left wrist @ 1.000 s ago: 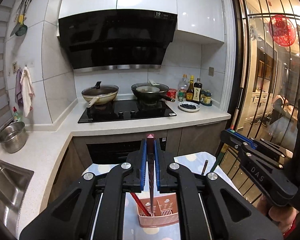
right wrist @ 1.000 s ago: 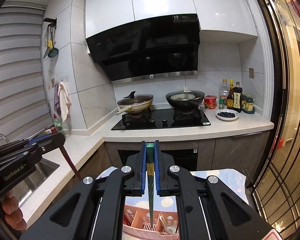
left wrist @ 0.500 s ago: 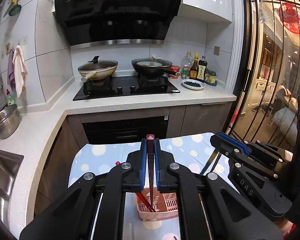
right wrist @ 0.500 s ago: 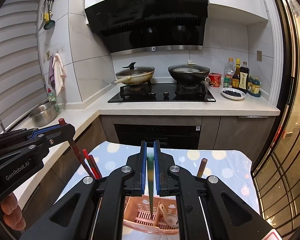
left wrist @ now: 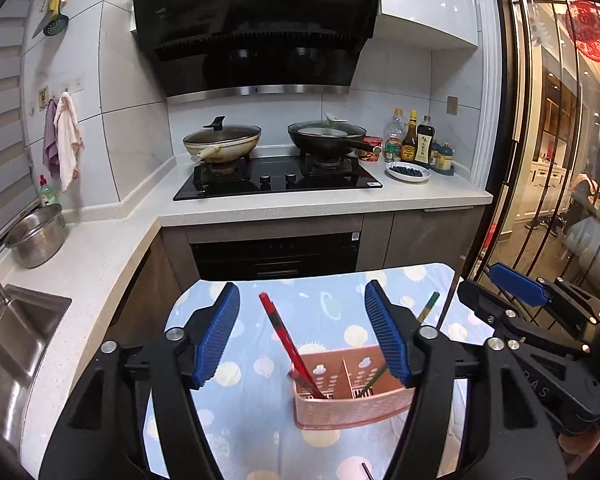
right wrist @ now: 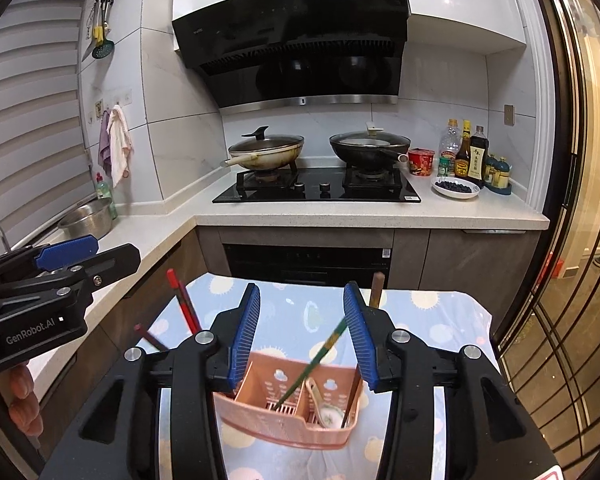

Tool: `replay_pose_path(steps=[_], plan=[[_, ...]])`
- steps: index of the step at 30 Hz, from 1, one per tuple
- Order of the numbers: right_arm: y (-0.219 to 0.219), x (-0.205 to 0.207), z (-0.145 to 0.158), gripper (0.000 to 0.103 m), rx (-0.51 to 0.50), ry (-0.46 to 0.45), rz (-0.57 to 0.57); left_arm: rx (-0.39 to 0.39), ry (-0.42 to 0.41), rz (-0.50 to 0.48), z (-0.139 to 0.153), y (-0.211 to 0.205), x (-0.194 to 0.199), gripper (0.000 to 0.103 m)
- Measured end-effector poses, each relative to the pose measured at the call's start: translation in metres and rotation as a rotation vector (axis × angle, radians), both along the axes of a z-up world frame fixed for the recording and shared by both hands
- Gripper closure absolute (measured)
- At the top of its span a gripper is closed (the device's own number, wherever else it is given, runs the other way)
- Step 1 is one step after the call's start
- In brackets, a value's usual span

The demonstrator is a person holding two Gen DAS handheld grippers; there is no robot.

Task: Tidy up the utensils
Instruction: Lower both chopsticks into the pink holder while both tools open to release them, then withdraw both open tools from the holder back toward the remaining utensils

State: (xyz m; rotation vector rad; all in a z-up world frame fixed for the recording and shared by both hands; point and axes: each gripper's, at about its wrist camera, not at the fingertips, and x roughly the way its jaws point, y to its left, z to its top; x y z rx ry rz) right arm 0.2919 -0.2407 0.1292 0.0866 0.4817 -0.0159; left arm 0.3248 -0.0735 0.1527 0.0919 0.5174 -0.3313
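Note:
A pink slotted utensil basket [left wrist: 352,410] [right wrist: 260,424] stands on the blue patterned tablecloth [left wrist: 260,400]. My left gripper [left wrist: 302,336] hovers just above it, its jaws opening; a red chopstick [left wrist: 284,336] leans free between them, its tip in the basket's left compartment. My right gripper [right wrist: 302,332] is also opening, and a green chopstick [right wrist: 324,354] leans loose between its pads with its foot in the basket. A white spoon [right wrist: 328,410] and a brown chopstick [right wrist: 376,290] sit in the right compartment. Each view shows the other gripper [left wrist: 480,278] [right wrist: 100,252] at its edge.
Beyond the table runs an L-shaped counter [left wrist: 324,208] with a hob, two woks [left wrist: 222,142], sauce bottles [left wrist: 414,142] and a plate. A sink [left wrist: 16,344] and steel bowl [left wrist: 36,236] lie at left. A glass door [left wrist: 548,160] bounds the right.
Both grippers sank toward the basket and went from shut to open. The red and green chopsticks they held now lean loose in the basket.

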Motion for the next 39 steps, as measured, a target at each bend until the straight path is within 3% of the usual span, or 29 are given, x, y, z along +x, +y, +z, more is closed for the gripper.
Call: replay_pose_path(steps=[14,27,39], plan=[[0.002,-0.077,-0.043,0.06,-0.032,0.049,-0.004,0.062,0.034,0.027,-0.047,0.015,-0.056,0.037],[-0.001,-0.15,-0.097,0.06,-0.006,0.115,-0.012,0.09,0.141,0.042,-0.114,0.024,-0.106,0.033],[0.029,-0.203,-0.147,0.06,-0.022,0.196,0.023,0.13,0.217,0.052,-0.16,0.027,-0.142,0.032]])
